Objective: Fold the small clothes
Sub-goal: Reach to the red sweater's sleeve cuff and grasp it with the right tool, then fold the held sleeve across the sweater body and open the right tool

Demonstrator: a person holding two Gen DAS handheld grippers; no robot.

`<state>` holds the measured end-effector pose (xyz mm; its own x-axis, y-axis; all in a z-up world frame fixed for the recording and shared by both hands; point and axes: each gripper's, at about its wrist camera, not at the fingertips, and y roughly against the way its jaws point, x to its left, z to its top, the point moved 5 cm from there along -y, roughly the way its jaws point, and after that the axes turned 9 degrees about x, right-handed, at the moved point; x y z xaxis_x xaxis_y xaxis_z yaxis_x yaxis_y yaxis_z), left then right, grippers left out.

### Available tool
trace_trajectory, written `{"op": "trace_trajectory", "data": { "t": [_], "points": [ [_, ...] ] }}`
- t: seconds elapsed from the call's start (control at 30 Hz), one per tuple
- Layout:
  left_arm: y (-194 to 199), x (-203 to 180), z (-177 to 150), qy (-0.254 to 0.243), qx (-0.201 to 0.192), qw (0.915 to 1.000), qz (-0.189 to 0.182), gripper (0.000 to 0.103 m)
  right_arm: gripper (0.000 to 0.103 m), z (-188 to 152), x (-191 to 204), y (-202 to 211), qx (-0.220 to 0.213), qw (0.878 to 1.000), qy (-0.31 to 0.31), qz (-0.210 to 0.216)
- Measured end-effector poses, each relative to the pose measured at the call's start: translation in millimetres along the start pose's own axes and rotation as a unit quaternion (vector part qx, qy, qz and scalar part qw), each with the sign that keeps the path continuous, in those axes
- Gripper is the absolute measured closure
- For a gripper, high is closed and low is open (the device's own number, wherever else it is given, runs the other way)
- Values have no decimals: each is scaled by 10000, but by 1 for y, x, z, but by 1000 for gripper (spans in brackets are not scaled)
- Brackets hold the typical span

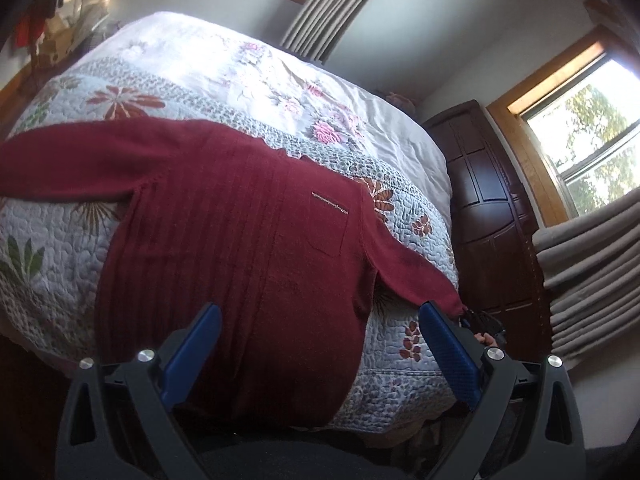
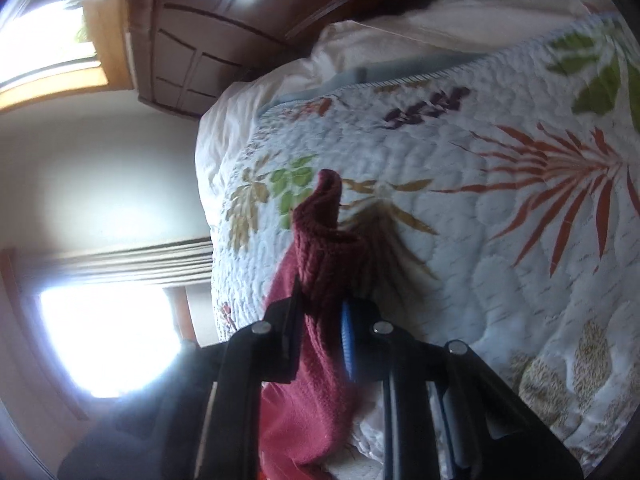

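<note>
A bed covered by a white quilted bedspread (image 1: 60, 240) printed with red, green and brown leaves and flowers fills most of the left wrist view; a pale floral sheet (image 1: 224, 64) lies further up the bed, in the upper middle of the frame. At the right stands a dark brown panelled wooden wardrobe (image 1: 488, 216), with a wood-framed window (image 1: 580, 136) beyond it at the right edge and folded beige curtains (image 1: 588, 268) below that. Another grey-beige curtain (image 1: 332, 4) hangs at the top centre, beside white wall.

A dark red knitted long-sleeved sweater (image 1: 224, 232) lies flat on the bedspread in the centre of the left wrist view, its ribbed front facing up, with a small chest pocket trimmed by a pale strip. One sleeve stretches to the left edge of the frame; the other runs down to the lower right, off the side of the bed.

The left gripper (image 1: 320, 320), with blue pads, is spread wide above the sweater's lower hem and holds nothing. In the right wrist view, the right gripper (image 2: 320, 320) is closed narrow on the sleeve's cuff (image 2: 324, 240), whose knitted end stands up between the fingers in the middle of the frame, over the bedspread.
</note>
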<state>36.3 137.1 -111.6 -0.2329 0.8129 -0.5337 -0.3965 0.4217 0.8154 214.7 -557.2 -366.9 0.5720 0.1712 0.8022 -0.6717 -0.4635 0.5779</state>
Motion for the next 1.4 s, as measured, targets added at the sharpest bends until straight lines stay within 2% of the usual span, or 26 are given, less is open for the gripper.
{"op": "trace_trajectory", "data": {
  "t": [0.13, 0.23, 0.33, 0.47, 0.6, 0.7, 0.77, 0.9, 1.13, 1.23, 1.33, 1.4],
  "points": [
    [-7, 4, -5, 124, 143, 9993, -312, 4, 88, -9, 37, 9, -82, 9977, 655, -122],
    [-8, 4, -9, 80, 173, 9983, -557, 4, 88, -24, 73, 14, -140, 9910, 1298, -298],
    [-5, 4, -9, -42, 122, 9966, -811, 4, 88, -46, 112, 16, -199, 9782, 2006, -500],
    [1, 14, -3, -4, 25, 9943, -1061, 4, 88, -93, 165, 10, -189, 9524, 2961, -697],
    [10, 34, 7, 186, -116, 9907, -1345, 4, 88, -154, 214, -4, -72, 9199, 3826, -858],
    [22, 50, 17, 249, -446, 9888, -1399, 4, 88, -205, 242, -20, 58, 8922, 4401, -1010],
    [28, 61, 23, 302, -527, 9872, -1472, 4, 88, -239, 256, -32, 155, 8741, 4736, -1069],
    [33, 88, 36, 436, -506, 9886, -1349, 4, 88, -315, 274, -72, 440, 8373, 5303, -1256],
    [37, 125, 55, 524, -500, 9904, -1174, 4, 88, -432, 258, -160, 1118, 7765, 5948, -1753],
    [35, 131, 62, 430, -518, 9918, -1087, 4, 88, -476, 236, -202, 1303, 7418, 6228, -2118],
    [26, 133, 70, 347, -424, 9928, -1064, 4, 88, -504, 210, -238, 1422, 7076, 6458, -2491],
    [17, 132, 76, 303, -316, 9933, -1068, 4, 87, -518, 194, -255, 1534, 6919, 6528, -2678]
  ]
}}
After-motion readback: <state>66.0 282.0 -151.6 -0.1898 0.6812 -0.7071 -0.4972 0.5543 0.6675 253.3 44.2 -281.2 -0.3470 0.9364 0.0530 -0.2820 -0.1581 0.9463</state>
